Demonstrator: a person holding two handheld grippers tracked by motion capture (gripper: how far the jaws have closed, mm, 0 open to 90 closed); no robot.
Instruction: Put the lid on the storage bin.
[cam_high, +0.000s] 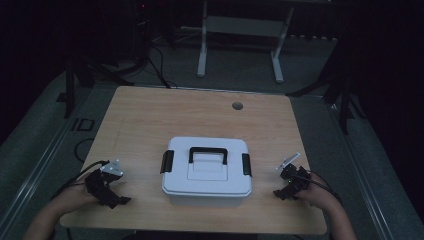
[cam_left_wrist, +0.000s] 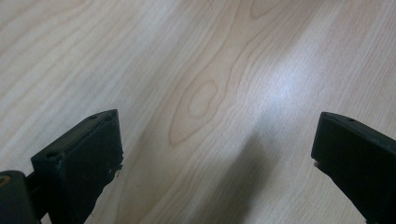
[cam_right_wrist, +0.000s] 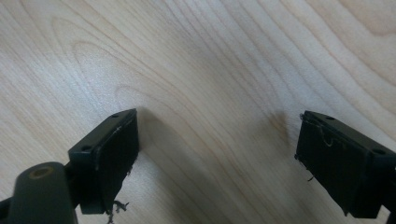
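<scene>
Black jaws rise from the bottom of both gripper views, set wide apart with nothing but bare wood grain between them, so each gripper is spread open and holds nothing. Seen from above, the white box (cam_high: 206, 171) sits on the near middle of the wooden table (cam_high: 200, 110), lid on, with a black handle (cam_high: 208, 153) lying across the top and a black latch (cam_high: 167, 161) on each short side (the second latch (cam_high: 246, 164) is on the far right end). Both latches look folded down against the box, though the dim light makes that hard to confirm. To the box's left, the left gripper (cam_high: 121, 201) rests low over the table near the front edge, held by a hand (cam_high: 70, 197) coming in from the bottom corner, and it stands apart from the box. On the other side the right gripper (cam_high: 279, 193) sits near the table's right edge, also apart from the box, with its hand (cam_high: 317, 195) behind it. A small round hole (cam_high: 237, 106) shows in the tabletop farther back, and beyond the table a white frame (cam_high: 240, 30) stands on the dark floor.
</scene>
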